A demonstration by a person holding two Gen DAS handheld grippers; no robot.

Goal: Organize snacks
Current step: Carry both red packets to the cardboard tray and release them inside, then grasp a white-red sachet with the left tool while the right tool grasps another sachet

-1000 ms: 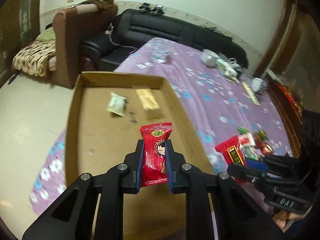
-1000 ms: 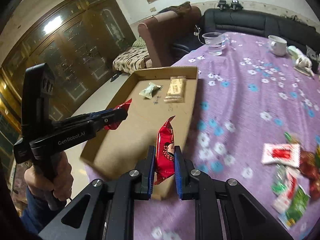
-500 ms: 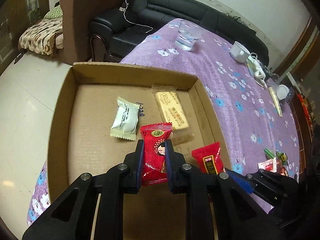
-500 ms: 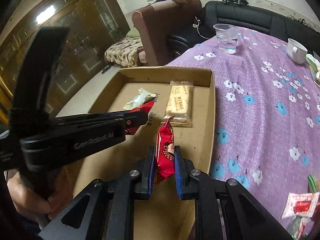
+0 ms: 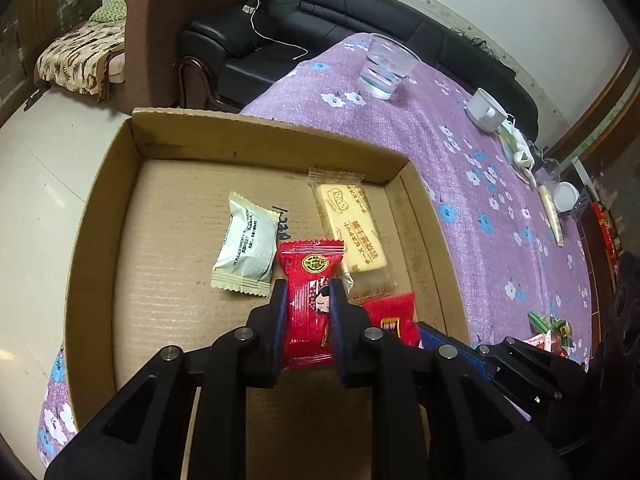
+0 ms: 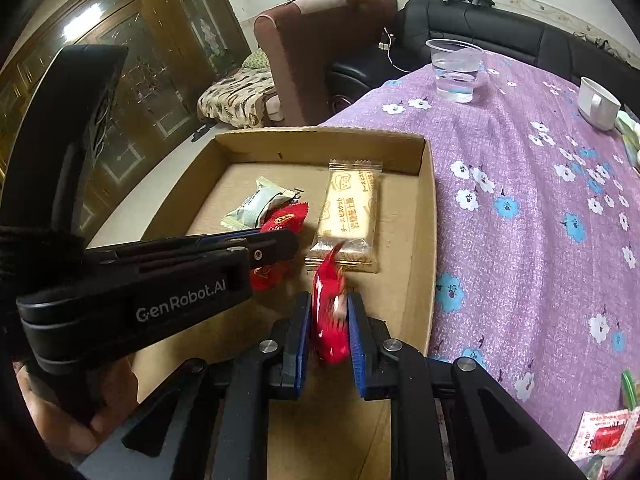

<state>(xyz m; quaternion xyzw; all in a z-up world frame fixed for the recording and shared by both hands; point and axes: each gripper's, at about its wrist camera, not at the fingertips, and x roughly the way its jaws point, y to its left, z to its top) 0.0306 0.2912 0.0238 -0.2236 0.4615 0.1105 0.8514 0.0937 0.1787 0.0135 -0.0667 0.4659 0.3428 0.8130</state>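
Observation:
A shallow cardboard box (image 5: 260,128) (image 6: 320,136) sits at the edge of the purple flowered table. Inside lie a white snack packet (image 5: 248,248) (image 6: 256,204) and a yellow biscuit packet (image 5: 352,228) (image 6: 350,212). My left gripper (image 5: 308,292) is shut on a red snack packet (image 5: 310,276), held upright low over the box floor. Just to its right, my right gripper (image 6: 329,304) is also over the box with a second red packet (image 6: 326,276) (image 5: 394,312) edge-on between its pads. Its jaws are opening, and that packet looks blurred.
A plastic cup of water (image 5: 386,68) (image 6: 456,72) and a white mug (image 5: 486,110) (image 6: 598,102) stand further back on the table. Several loose snacks (image 6: 600,436) (image 5: 548,328) lie to the right. A hand (image 6: 80,420) grips the left tool. Beyond the box are an armchair, a black sofa and floor.
Both grippers have moved forward and down with their red packets, from the table side to low over the box floor. The right packet has gone blurred.

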